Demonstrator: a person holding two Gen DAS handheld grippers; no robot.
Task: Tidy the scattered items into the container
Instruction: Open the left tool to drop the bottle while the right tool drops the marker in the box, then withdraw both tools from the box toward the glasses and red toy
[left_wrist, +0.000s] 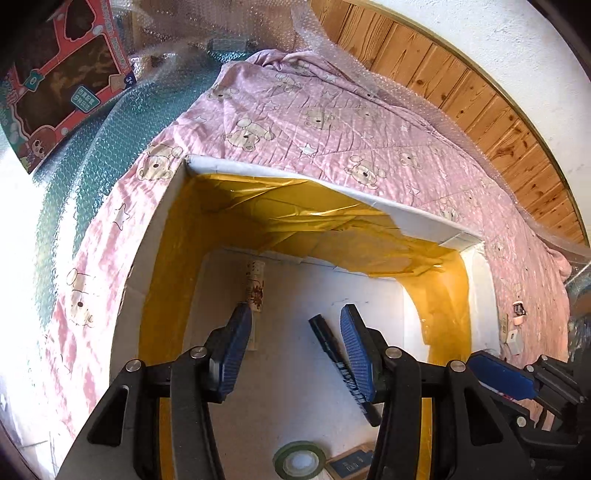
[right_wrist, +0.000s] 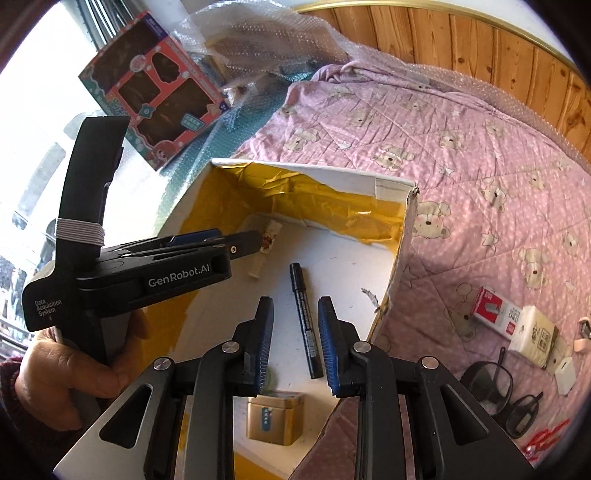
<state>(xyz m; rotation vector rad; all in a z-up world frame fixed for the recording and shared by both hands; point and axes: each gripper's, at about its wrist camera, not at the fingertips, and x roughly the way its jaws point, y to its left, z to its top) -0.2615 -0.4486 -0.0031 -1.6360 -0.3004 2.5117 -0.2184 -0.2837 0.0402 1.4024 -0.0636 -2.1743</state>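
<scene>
Gold-lined white box (right_wrist: 391, 184) sits on a pink bear-print quilt (right_wrist: 480, 155); on its floor lie a black marker (right_wrist: 304, 321), a patterned tube (right_wrist: 266, 240), a gold tin (right_wrist: 275, 417) and a green tape roll (left_wrist: 299, 459). Both tools hang over the box, left tool (left_wrist: 291, 354) and right tool (right_wrist: 295, 347) each with fingers spread and empty, the marker lying between the right one's fingers. Outside on the quilt remain a red-and-white packet (right_wrist: 495, 306), a beige pack (right_wrist: 533, 336) and black glasses (right_wrist: 498, 387).
</scene>
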